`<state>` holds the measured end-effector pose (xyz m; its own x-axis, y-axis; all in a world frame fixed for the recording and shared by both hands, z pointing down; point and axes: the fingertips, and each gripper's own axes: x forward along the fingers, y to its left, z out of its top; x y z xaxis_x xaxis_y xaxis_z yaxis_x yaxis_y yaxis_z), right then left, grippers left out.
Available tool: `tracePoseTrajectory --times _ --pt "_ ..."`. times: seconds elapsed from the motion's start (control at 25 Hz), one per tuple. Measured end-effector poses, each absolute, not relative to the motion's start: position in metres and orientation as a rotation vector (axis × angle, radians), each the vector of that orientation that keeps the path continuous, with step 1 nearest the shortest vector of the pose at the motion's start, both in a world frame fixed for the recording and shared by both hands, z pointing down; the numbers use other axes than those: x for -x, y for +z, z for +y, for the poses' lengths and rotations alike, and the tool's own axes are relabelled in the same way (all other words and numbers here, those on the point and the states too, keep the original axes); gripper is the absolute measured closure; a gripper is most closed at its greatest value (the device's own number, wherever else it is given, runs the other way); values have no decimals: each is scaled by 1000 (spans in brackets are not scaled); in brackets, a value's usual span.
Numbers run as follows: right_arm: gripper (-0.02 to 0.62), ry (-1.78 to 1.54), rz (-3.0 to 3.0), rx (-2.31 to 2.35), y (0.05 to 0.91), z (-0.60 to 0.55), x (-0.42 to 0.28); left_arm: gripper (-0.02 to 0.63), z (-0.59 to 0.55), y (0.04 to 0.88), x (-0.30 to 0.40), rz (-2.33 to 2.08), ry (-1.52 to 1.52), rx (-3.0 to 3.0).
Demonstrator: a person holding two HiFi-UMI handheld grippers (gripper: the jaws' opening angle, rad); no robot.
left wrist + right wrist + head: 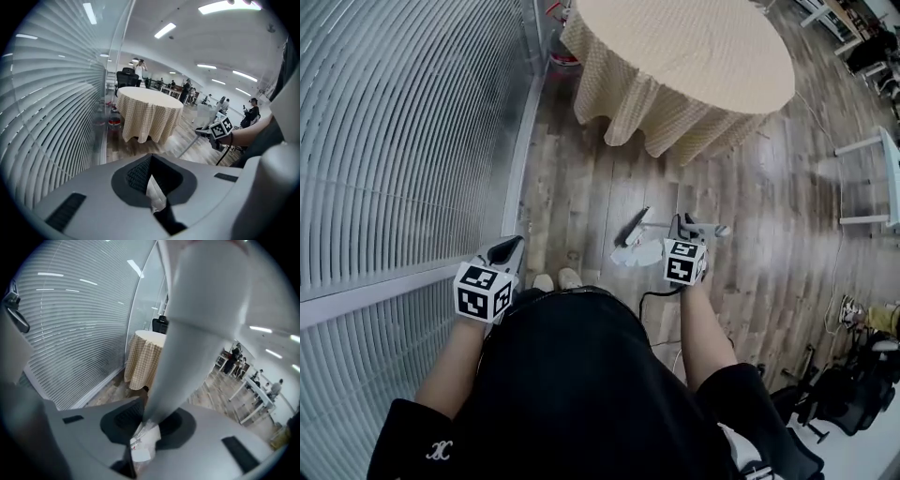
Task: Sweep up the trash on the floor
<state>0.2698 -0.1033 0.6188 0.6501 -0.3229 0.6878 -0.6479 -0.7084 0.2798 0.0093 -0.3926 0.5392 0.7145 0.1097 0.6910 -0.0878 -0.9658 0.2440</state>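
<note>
Right gripper pinches a grey handle, forearm reaching toward the round table. Left gripper is pressed together, empty. Handle's head indistinct.

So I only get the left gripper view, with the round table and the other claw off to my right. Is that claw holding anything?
Observer: Yes. The right gripper view shows the right claw clamped on a grey pole.
Operator: And where is the trash?
Observer: In the head view, white crumpled paper lies on the wood floor, right beside that claw in the picture.
Operator: Is my own claw close to it?
Observer: No. The left claw is off to the side, and the person's shoes show between it and the paper.
</note>
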Motion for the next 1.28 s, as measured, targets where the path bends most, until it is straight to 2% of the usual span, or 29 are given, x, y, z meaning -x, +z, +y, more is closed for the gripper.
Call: tracePoseTrajectory --times 0.36,0.72,1.28 --pt "518 668 -697 -2496 531 -89 -237 609 -371 518 -58 219 989 -2732" --pt "522 489 -781 -2722 415 -121 -197 609 -346 433 -93 321 782 -2852" --pt "523 362 -940 -2907 332 -186 -173 609 -297 346 -120 458 550 -2880"
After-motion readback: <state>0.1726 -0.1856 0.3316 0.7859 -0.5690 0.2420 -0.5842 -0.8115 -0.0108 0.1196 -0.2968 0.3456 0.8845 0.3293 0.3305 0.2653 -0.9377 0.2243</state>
